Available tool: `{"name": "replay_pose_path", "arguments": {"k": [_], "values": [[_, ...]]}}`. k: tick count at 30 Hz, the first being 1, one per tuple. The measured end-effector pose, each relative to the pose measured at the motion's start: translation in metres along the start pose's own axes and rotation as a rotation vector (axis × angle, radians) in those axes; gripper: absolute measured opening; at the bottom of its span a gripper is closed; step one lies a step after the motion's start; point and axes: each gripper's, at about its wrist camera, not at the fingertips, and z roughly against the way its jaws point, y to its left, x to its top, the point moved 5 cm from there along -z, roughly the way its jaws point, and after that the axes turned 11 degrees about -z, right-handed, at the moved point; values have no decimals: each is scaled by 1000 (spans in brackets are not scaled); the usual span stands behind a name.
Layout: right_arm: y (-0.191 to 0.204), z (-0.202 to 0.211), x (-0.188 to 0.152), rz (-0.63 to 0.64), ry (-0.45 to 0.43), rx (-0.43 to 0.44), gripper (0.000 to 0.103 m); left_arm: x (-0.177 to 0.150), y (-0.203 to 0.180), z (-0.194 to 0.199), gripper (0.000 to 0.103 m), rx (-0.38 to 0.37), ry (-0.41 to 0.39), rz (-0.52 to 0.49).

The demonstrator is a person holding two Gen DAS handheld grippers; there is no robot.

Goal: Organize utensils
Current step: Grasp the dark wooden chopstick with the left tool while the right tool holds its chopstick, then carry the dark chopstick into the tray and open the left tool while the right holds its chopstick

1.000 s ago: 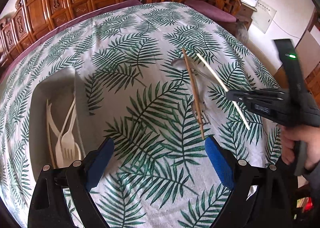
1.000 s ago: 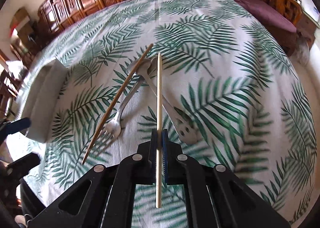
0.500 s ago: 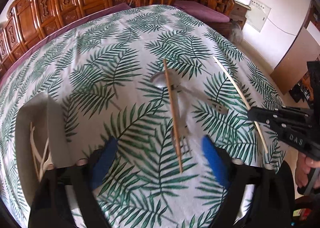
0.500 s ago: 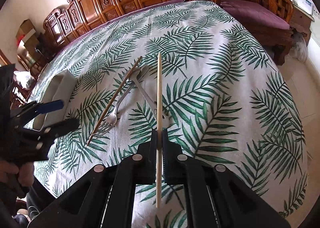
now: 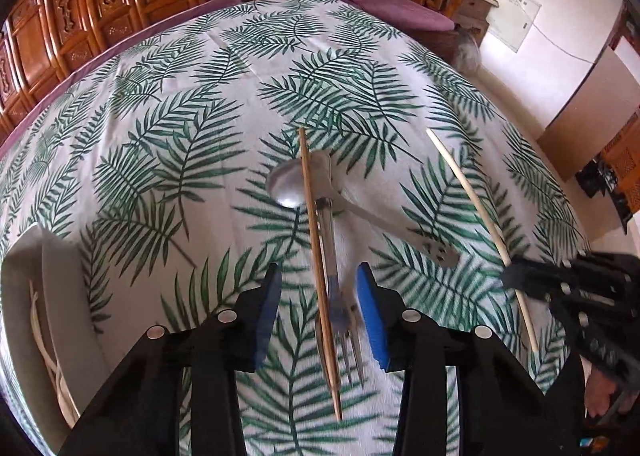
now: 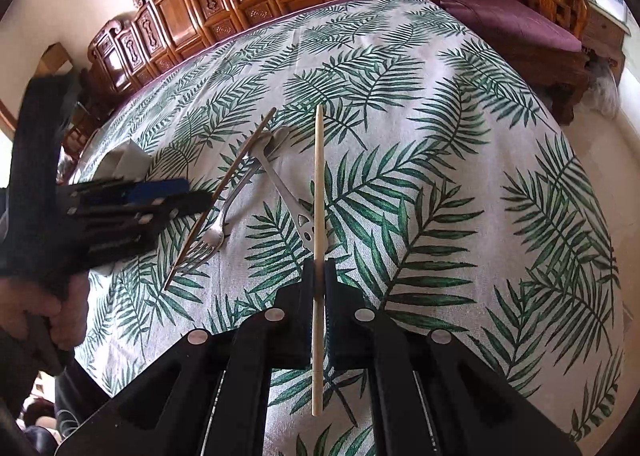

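One broad table fills both of my views, draped in a white cloth printed with green palm fronds, with carved wooden chairs lined up along its far edge. At the left side of the table I see a pale tray, and some light-coloured plastic cutlery lies inside it.

My left gripper points steeply down over the middle of the cloth. Its blue-padded jaws are closing, and between them I see the lower part of a brown chopstick and the tines of a metal fork; the pads do not press on either one. The brown chopstick lies flat on the cloth, crossing the bowl of a metal spoon, and the fork sits just beside it, almost parallel. The spoon's handle runs off toward the right.

My right gripper has its jaws pressed tight on a pale chopstick, pinching it near its lower third so the stick runs straight out ahead of the fingers, lifted above the cloth. In the left view it hangs well to the right of the fork and spoon.

A hand grips the left tool's handle at the edge of the right view.
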Motion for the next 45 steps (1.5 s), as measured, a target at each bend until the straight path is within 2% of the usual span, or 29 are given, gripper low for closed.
{"name": "replay_pose_path", "arguments": {"k": [6, 12, 17, 21, 28, 30, 40, 45], "values": [[-4, -1, 1, -8, 5, 0, 6, 16, 8, -16, 30, -17, 28, 36], [-4, 1, 3, -14, 1, 6, 6, 15, 14, -29, 28, -56, 58, 85], [-2, 1, 3, -4, 2, 7, 6, 10, 11, -32, 28, -49, 68, 84], [-1, 2, 3, -3, 1, 10, 6, 12, 10, -33, 20, -35, 75, 83], [-1, 3, 4, -4, -2, 13, 6, 14, 9, -34, 15, -23, 88, 75], [-1, 3, 4, -3, -3, 13, 6, 13, 7, -31, 4, -21, 82, 65], [2, 7, 5, 9, -9, 16, 6, 9, -3, 5, 4, 42, 21, -34], [7, 8, 3, 21, -8, 22, 6, -2, -1, 32, 4, 47, -21, -26]]}}
